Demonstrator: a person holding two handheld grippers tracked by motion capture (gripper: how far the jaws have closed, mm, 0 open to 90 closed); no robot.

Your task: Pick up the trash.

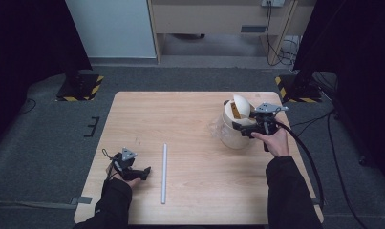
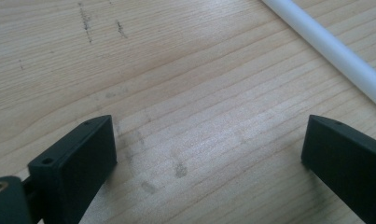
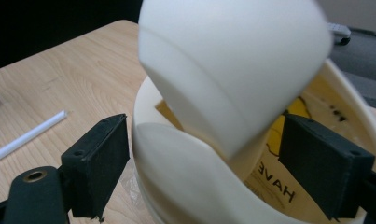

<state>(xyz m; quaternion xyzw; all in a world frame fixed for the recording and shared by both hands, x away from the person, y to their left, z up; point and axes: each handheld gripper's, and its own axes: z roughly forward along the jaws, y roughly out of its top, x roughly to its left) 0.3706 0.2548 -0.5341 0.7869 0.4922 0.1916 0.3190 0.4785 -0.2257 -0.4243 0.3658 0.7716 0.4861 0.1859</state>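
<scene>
High view: a cup (image 1: 235,129) stands near the surface's (image 1: 190,114) right edge, the right claw (image 1: 250,128) at it. Left claw view: left claw (image 2: 209,154) gapes wide over bare wood beside a tube (image 2: 335,49). Right claw view: wide-open jaws flank the cup's rim, gripping nothing.

The high view looks down on the table (image 1: 190,119); both gripper views sit close above its wood.
</scene>
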